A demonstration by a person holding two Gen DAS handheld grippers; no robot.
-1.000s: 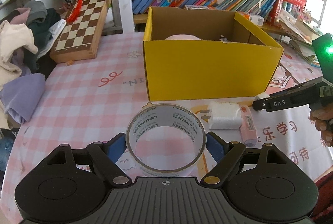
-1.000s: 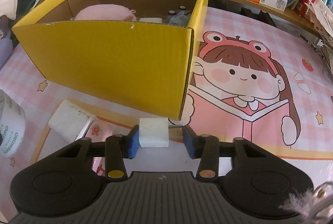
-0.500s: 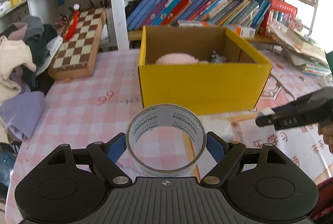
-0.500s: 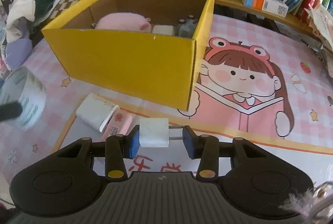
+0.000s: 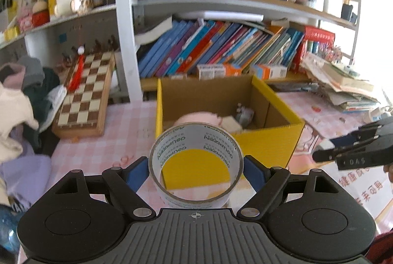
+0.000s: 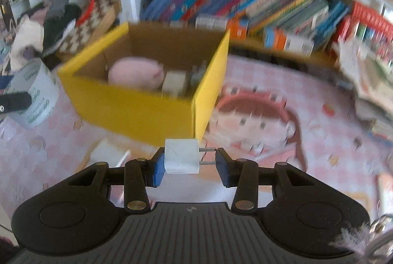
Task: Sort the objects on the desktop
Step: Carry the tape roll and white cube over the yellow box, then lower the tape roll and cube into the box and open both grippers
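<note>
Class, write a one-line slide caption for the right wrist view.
Right gripper holds a white plug in front of the yellow box, above the pink tablecloth.

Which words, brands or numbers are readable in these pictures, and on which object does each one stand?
"deuPIZEN", as best I can read it, printed repeatedly inside the tape roll held by the left gripper.
"DAS" on the right gripper, seen from the left wrist view.
Red Chinese characters on the table mat: visible, but I cannot read them surely.
Book spines and small boxes on the shelf: too small or blurred.
</note>
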